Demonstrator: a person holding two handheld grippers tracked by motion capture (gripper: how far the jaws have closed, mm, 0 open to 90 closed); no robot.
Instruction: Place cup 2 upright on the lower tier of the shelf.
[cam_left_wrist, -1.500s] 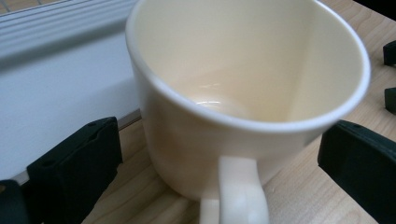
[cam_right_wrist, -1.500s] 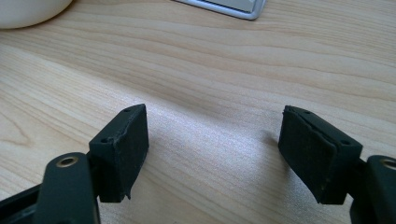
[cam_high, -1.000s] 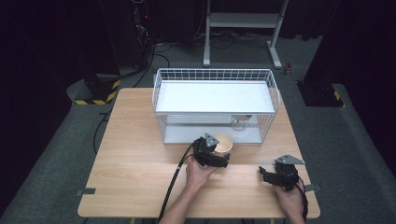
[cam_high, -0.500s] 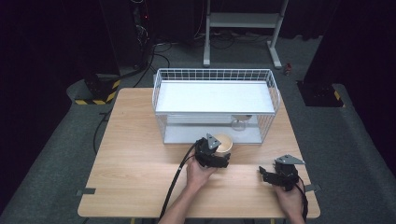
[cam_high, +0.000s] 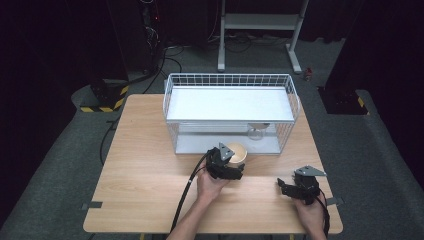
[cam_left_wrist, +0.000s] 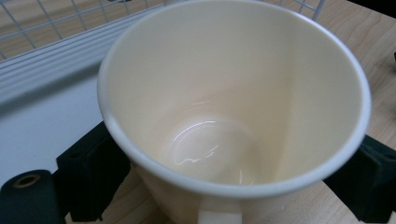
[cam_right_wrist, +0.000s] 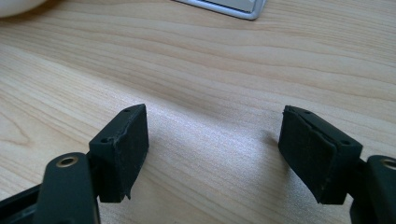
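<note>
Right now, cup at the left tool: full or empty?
Empty. The left gripper view looks straight into the cream cup: bare glossy bottom, nothing inside.

bench (cam_high: 150, 175): light wood, on grey floor | white wire rack (cam_high: 229, 107): at bench's far side, white shelf on top | small bowl-like item (cam_high: 257, 131): under shelf, right part | yellow-black striped block (cam_high: 102, 102): on floor, left of bench
</note>
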